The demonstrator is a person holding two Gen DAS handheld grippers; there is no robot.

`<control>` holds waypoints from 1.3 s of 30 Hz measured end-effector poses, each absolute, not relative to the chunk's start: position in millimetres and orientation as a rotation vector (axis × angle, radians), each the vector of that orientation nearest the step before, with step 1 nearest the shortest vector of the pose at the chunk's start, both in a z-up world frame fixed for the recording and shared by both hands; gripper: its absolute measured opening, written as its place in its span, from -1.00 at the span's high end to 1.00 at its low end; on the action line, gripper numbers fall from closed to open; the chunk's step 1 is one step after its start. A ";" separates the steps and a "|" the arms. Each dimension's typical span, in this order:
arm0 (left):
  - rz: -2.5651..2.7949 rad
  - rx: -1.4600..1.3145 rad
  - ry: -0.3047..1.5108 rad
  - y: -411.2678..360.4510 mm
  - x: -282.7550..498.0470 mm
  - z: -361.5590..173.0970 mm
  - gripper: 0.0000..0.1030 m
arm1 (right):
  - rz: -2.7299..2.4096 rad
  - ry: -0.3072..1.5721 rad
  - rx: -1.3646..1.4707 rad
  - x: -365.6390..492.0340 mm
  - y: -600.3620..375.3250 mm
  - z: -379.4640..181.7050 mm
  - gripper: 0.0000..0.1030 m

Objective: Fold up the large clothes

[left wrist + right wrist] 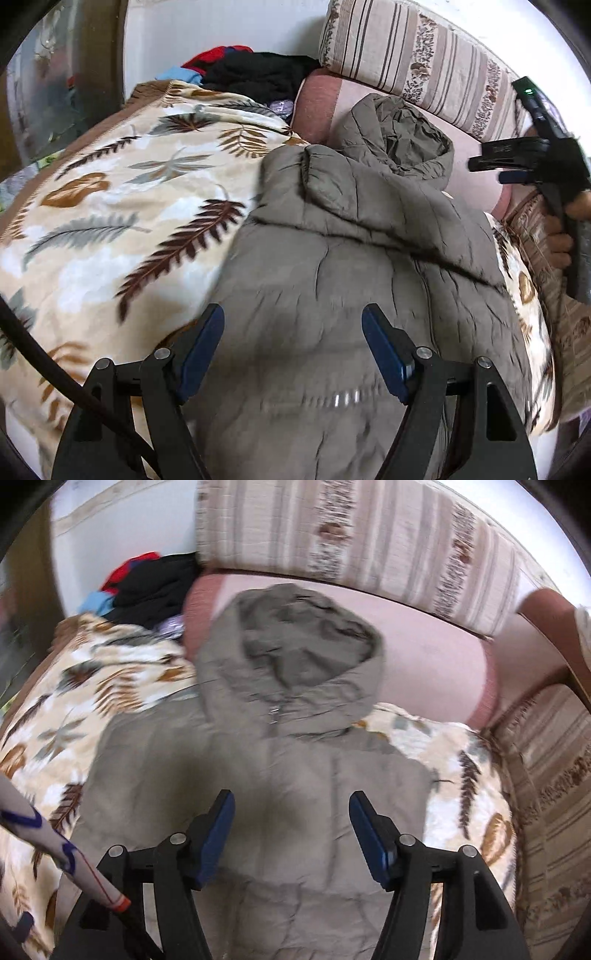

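Olive-grey hooded jacket [258, 775] lies on leaf-print blanket [110, 221] — left tongs [293, 350] and right tongs [291, 834] both gape, empty.

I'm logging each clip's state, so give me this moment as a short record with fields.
garment: grey-green hooded puffer jacket, spread flat, hood toward the cushions
surface: leaf-print blanket
behind: striped cushion, pile of clothes
left hand-held gripper: open, above the jacket, holding nothing
right hand-held gripper: open, above the jacket, holding nothing
folding: not yet begun
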State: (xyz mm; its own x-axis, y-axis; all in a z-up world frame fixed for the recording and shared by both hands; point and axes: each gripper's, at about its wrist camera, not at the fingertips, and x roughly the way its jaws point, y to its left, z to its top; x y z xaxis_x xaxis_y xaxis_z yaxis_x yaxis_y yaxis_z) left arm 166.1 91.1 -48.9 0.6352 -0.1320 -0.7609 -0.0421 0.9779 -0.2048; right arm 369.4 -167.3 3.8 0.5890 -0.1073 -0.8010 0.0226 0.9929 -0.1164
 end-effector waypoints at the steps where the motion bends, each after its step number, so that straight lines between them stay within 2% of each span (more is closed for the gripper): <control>1: -0.055 -0.222 0.889 90.7 178.1 -55.1 -0.47 | -0.092 0.946 -0.086 379.8 -171.0 4.8 -0.34; 6: -0.050 -0.247 0.875 102.1 209.6 -80.8 -0.47 | -0.146 0.959 -0.042 442.9 -177.7 10.3 -0.35; 10: -0.071 -0.256 0.871 113.2 214.8 -99.3 -0.47 | -0.176 0.924 -0.040 500.2 -169.9 15.0 -0.49; 18: -0.147 -0.260 0.925 103.3 232.0 -119.8 -0.50 | -0.059 0.859 0.285 597.0 -155.4 23.1 -0.64; 26: -0.164 -0.242 0.943 96.9 239.2 -127.3 -0.59 | -0.134 0.937 0.268 660.1 -129.3 -26.2 -0.64; 27: -0.164 -0.241 0.943 97.1 239.2 -127.3 -0.59 | -0.137 0.949 0.262 661.7 -131.0 -33.7 -0.60; 28: -0.165 -0.241 0.943 97.8 238.9 -127.3 -0.59 | -0.125 0.949 0.258 659.7 -132.3 -37.4 -0.02; 29: -0.165 -0.242 0.946 97.6 239.4 -127.6 -0.59 | -0.105 0.965 0.259 657.6 -134.8 -40.5 0.90; 34: -0.166 -0.254 0.959 99.1 240.9 -125.9 -0.59 | -0.085 0.868 0.072 605.1 -122.9 -2.6 0.90; 39: -0.170 -0.312 0.957 109.7 234.3 -120.3 -0.60 | -0.024 0.791 -0.073 516.3 -110.3 45.7 0.92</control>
